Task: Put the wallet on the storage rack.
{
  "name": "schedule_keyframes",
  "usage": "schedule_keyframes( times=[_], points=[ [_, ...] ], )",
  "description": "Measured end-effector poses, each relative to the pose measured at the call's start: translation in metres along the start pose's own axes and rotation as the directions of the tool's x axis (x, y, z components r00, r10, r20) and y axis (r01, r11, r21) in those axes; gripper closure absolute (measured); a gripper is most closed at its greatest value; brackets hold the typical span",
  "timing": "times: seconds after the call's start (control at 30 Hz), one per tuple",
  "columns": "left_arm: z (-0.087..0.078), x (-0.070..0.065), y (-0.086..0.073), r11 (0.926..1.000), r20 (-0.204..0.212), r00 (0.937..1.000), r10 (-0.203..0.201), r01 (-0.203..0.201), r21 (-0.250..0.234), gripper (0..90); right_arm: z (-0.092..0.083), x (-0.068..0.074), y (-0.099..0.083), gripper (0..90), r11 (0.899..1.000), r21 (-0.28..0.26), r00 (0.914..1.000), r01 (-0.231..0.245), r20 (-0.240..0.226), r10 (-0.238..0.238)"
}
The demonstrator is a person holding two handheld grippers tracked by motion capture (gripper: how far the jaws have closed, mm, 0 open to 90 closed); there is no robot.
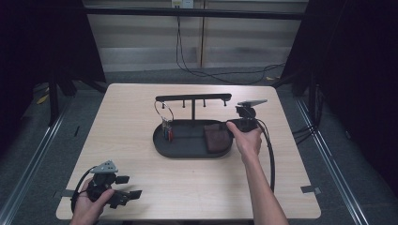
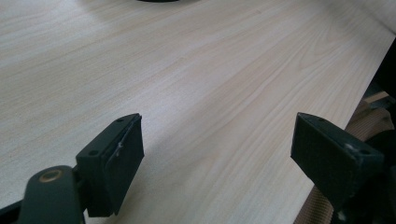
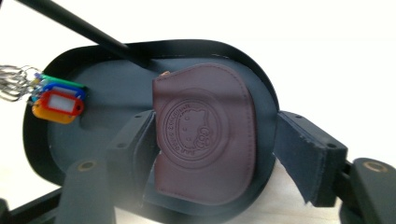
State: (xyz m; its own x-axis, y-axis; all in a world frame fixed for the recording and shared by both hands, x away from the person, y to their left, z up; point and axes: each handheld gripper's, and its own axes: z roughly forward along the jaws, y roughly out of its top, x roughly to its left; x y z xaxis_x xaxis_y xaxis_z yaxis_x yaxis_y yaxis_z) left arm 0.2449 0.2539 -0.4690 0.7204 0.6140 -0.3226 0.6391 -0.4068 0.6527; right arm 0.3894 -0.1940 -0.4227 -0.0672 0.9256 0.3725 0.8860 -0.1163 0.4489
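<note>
One maroon pouch (image 3: 205, 135), leather-like and rounded at one end, with a round embossed emblem, lies flat at the right end of the black oval tray (image 1: 162, 147). Right gripper (image 3: 215, 144) straddles it, jaws wide, pads apart from its edges; the hand reaches in from the tray's right side. Coloured key tags (image 3: 56, 102) lie at the tray's far end. Left gripper (image 1: 126, 186) rests wide open at the surface's (image 1: 187, 183) near left corner.

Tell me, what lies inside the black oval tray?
Inside the black oval tray lie a dark red leather pouch at one end and coloured key tags on a metal ring at the other. The tray floor beneath the pouch is covered.
</note>
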Motion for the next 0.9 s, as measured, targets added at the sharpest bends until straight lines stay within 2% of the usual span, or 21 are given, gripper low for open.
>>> schedule_keyframes(
  times=[0.23,0.27,0.4,0.47,0.63,0.83,0.9],
  points=[
    [-0.005,0.002,-0.001,0.9998,0.004,0.9999,-0.012,0.012,-0.016,17.0,-0.012,0.000,-0.006,26.3,0.999,-0.021,0.9987,0.033,-0.038,-0.034],
    [-0.004,0.002,-0.001,0.9997,-0.002,0.9999,-0.013,0.013,-0.020,17.0,-0.013,-0.001,-0.008,25.8,0.999,-0.016,0.9974,0.033,-0.063,-0.034],
    [-0.004,0.003,0.000,0.9998,0.000,0.9999,-0.012,0.012,-0.015,17.0,-0.019,-0.006,-0.015,24.7,0.999,-0.022,0.9957,0.036,-0.085,-0.038],
    [-0.004,0.003,-0.001,0.9997,-0.001,0.9999,-0.014,0.014,-0.018,17.0,-0.023,-0.011,-0.020,25.6,0.998,-0.028,0.9930,0.063,-0.098,-0.066],
    [-0.005,0.003,0.000,0.9994,-0.011,0.9996,-0.024,0.024,-0.024,17.0,-0.030,-0.017,-0.026,23.3,0.997,-0.034,0.9905,0.066,-0.119,-0.070],
    [-0.005,0.005,-0.001,0.9993,-0.021,0.9994,-0.029,0.028,-0.026,17.0,-0.040,-0.021,-0.042,23.0,0.993,-0.047,0.9860,0.109,-0.122,-0.114],
    [-0.005,0.005,-0.001,0.9992,-0.022,0.9992,-0.032,0.032,-0.026,17.0,-0.041,-0.023,-0.045,23.1,0.993,-0.049,0.9857,0.105,-0.128,-0.110]
  ],
)
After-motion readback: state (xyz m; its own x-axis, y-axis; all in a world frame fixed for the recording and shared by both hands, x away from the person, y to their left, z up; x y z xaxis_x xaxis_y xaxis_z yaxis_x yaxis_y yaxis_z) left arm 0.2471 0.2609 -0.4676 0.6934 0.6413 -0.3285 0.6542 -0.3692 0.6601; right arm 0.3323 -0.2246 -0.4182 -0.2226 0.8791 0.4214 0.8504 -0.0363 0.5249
